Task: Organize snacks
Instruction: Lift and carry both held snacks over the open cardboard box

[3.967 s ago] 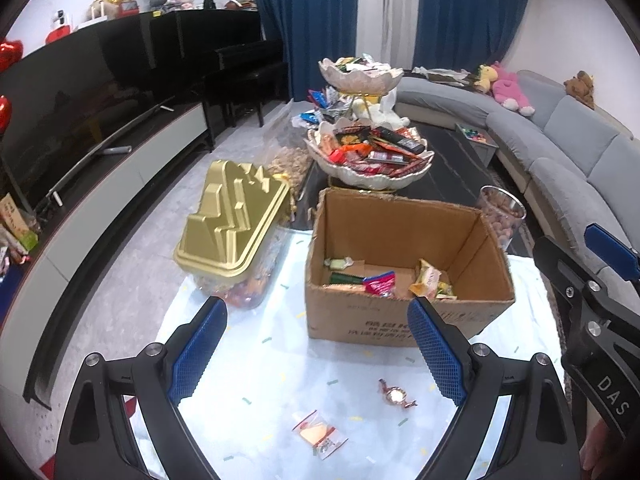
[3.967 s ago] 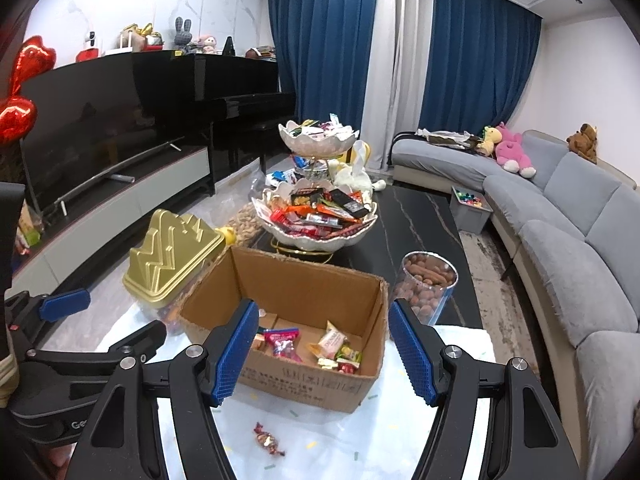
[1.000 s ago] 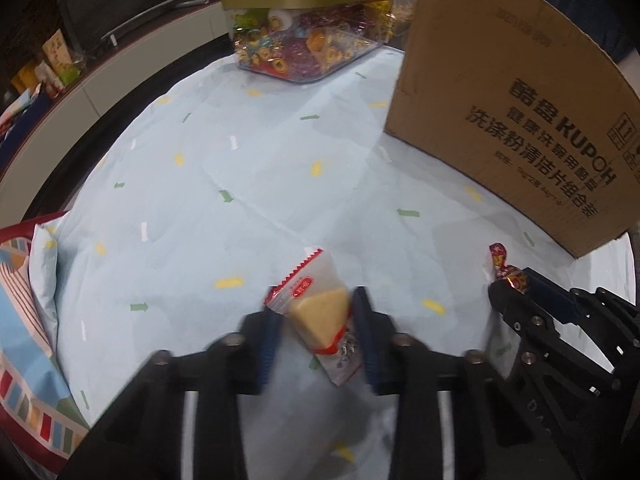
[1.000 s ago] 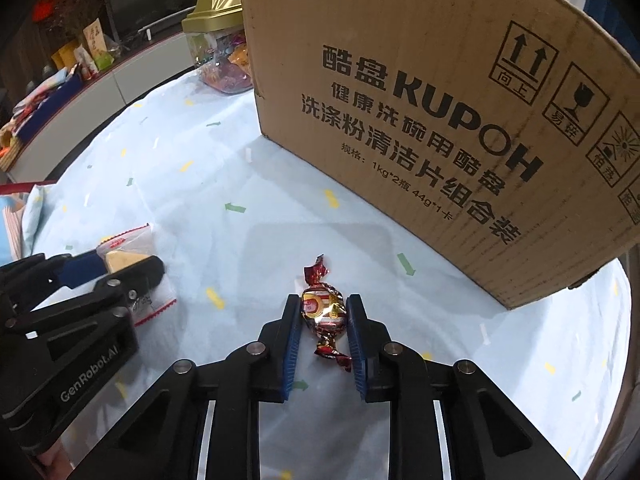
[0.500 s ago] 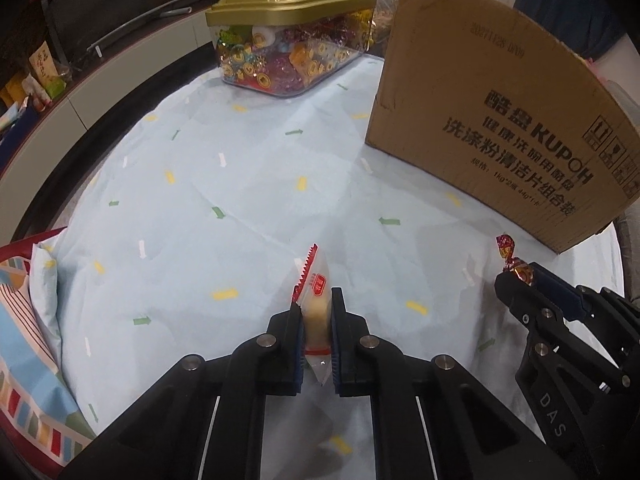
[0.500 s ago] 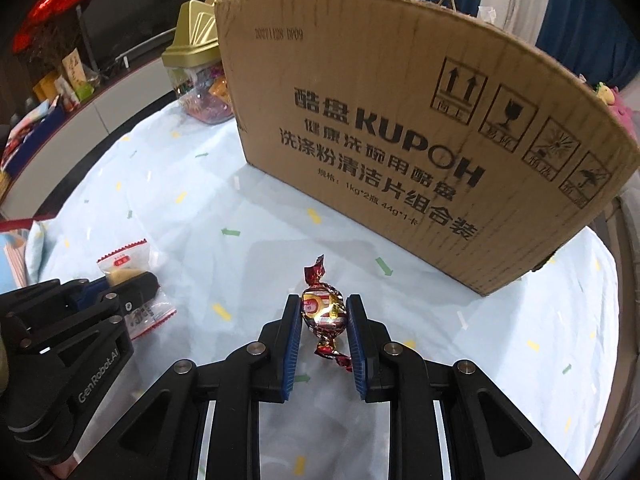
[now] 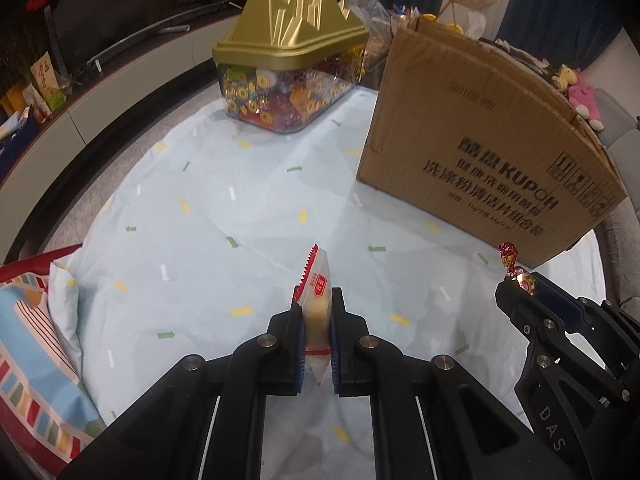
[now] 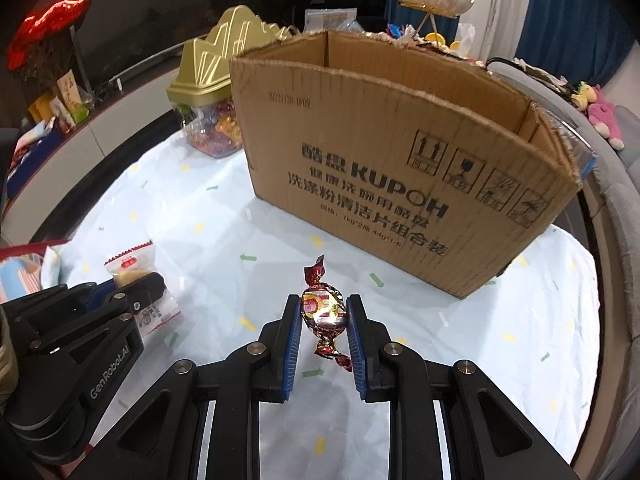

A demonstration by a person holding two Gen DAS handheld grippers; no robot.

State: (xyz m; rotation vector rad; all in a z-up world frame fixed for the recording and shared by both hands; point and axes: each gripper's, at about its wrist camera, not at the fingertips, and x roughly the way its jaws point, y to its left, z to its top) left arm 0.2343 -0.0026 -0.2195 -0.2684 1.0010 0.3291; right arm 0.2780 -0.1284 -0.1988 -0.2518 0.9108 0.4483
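Beside one cardboard box (image 8: pixel 404 184), one gold-lidded candy jar (image 7: pixel 290 72) is counted. In front of the box, two snacks are seen: one clear-wrapped cake (image 7: pixel 317 300) and one foil-wrapped candy (image 8: pixel 324 310).

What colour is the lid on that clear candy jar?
Gold, moulded like mountain peaks; the candy jar lid shows best in the left wrist view.

Light falls from above onto the pale blue cloth over the surface (image 7: pixel 248 200), which reads bright and even, while everything behind the cardboard box (image 8: pixel 400 184) sinks into murk, dark cabinets barely showing. Soft shadows sit just under the box's near wall, and glare sparks off the foil candy (image 8: pixel 324 312) and the gold lid (image 7: pixel 296 28) beside the box. Strong fisheye bending curves the box's edges, black corners vignette both views, and the print on the box is slightly smeared.
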